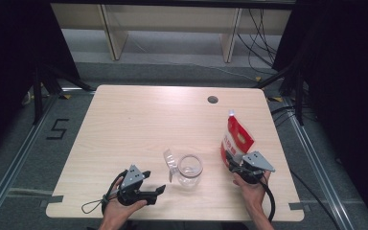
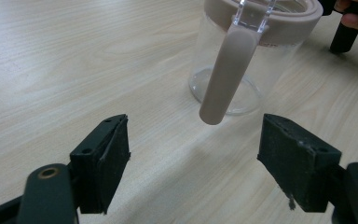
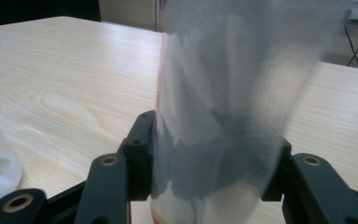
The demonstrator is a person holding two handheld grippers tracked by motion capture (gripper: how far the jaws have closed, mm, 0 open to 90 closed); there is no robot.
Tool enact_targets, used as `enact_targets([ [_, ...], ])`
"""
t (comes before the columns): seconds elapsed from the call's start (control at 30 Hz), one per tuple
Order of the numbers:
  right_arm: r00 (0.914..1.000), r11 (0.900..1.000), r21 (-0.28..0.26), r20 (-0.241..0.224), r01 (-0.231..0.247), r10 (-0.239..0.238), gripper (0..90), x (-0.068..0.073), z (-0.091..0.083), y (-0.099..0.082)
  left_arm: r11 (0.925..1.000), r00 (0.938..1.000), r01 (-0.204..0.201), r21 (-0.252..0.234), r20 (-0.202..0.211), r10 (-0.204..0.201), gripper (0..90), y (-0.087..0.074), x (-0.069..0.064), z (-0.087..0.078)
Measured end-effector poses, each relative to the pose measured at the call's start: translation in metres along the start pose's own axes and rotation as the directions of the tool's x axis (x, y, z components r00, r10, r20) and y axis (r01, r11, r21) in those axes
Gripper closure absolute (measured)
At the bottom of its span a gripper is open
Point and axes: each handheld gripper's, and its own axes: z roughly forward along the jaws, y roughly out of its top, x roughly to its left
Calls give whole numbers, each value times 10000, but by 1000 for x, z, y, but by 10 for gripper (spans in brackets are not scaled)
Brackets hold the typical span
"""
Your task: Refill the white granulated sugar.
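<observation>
Two black two-jaw grippers at work on a light wooden table point(image 1: 139, 120), each in one hand of a person. Left gripper point(image 1: 157, 191) near the front edge, low over the wood, jaws wide apart and holding nothing; in the left gripper view, bare table between the two pads. Just ahead of these jaws, a clear round glass jar point(image 1: 190, 170) standing upright, with a beige ring around its mouth and its clear lid with beige seal point(image 2: 226, 77) swung open and hanging down the near side, not touching the pads. Right gripper point(image 1: 231, 160) to the right of the jar, jaws closed on the lower part of a red and white stand-up plastic pouch point(image 1: 236, 138); in the right gripper view, both pads pressed against the pouch sides, pouch surface blurred and greyish there. Pouch upright, slightly tilted, its white spout at the top, base close to the table; touching the wood or not, cannot tell. Jar and pouch near each other but apart. One round dark cable hole point(image 1: 212, 99) far back on the table.
</observation>
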Motion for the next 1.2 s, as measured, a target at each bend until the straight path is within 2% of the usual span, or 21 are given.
enact_targets([
  [0.03,9998,9999,-139,175,-60,63,511,1,0,-1,10000,10000,-19,0,-1,19,239,0,0,0],
  [0.07,9992,9992,-21,110,-394,394,510,4,0,-1,10000,10000,-41,8,5,41,238,0,0,0],
  [0.1,9994,9995,-154,217,-258,261,505,5,1,-2,10000,10000,-41,30,-16,41,238,0,0,0],
  [0.17,9994,9994,-66,97,-335,336,500,4,1,-2,10000,10000,-38,71,-54,38,237,0,-1,0],
  [0.2,9996,9989,-460,276,-2,15,493,1,5,-3,10000,10000,-27,73,-52,27,237,0,-1,0],
  [0.27,9996,9992,-371,241,-140,149,491,2,5,-2,10000,10000,-35,66,-51,35,237,0,-1,0],
  [0.33,9995,9981,-609,302,-78,97,486,2,7,-2,10000,10000,-31,71,-49,31,236,0,-1,0],
  [0.5,9998,9986,-514,151,-111,119,496,2,8,-2,10000,10000,-46,67,-30,46,237,0,-1,0],
  [0.57,9997,9987,-512,219,77,-66,503,0,8,-2,10000,10000,-5,25,39,5,238,0,-1,1],
  [0.73,9994,9988,-471,338,-95,111,517,3,6,-1,10000,10000,-1,37,21,1,239,0,-1,0],
  [0.8,9999,9986,-511,-4,-100,100,520,2,5,0,9997,9998,-206,107,69,205,239,0,0,0],
  [0.9,9999,9989,-458,-12,-114,114,521,2,5,1,9998,9998,-185,90,56,184,239,0,0,0],
  [0.97,9995,9992,-307,-216,-248,241,523,0,4,3,10000,10000,-44,45,21,44,239,0,0,0],
  [1.03,9992,9991,-240,-168,-354,350,524,-1,3,3,10000,10000,15,18,-2,-15,238,0,0,0],
  [1.07,9965,9979,-53,-538,-648,645,527,-3,-1,5,10000,10000,29,15,-23,-29,238,0,0,0],
  [1.13,9971,9982,116,-483,-591,596,527,-3,-3,5,10000,10000,-1,-2,7,1,238,0,0,0],
  [1.2,9956,9978,128,-667,-655,662,529,-4,-6,7,10000,10000,-32,-2,5,32,238,0,0,0],
])
